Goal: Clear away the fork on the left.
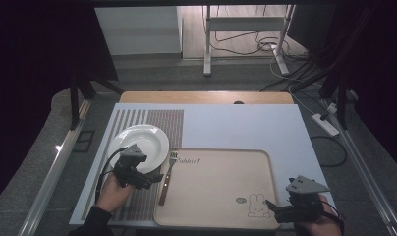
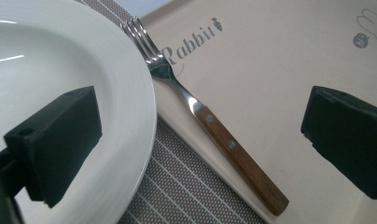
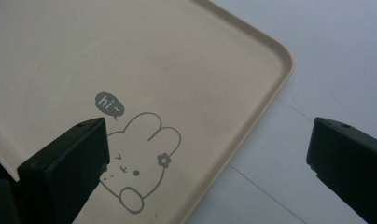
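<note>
my left gripper (image 1: 146,181) hangs with jaws wide apart above the wooden-handled metal fork (image 2: 210,122), which lies across the left rim of the beige rabbit-print tray (image 1: 216,182), just beside the round white plate (image 1: 146,140). my right gripper (image 1: 275,209) is wide too, over the tray's near right corner.

Glossy white glazed plate (image 2: 84,56), smooth. Fork (image 2: 210,123): shiny polished metal tines and neck, matt brown wooden handle with two metal rivets. Matt beige tray (image 2: 280,74), smooth plastic look, grey print. Woven striped placemat (image 2: 186,196), coarse cloth texture. Matt black plastic jaws.
</note>
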